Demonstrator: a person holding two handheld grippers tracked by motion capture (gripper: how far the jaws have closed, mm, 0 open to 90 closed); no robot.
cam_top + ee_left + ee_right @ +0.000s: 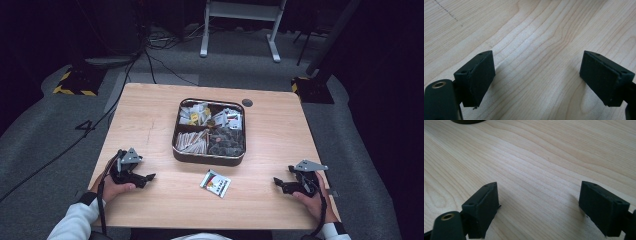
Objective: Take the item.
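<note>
Both grippers, left (148,177) and right (276,181), sit wide open and empty, packet (215,183) lying between them, near side of the tray (208,157), roughly equidistant.

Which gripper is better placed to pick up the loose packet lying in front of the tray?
Roughly even, slightly the left. The packet lies between both open grippers; the left gripper sits a little nearer than the right gripper.
</note>
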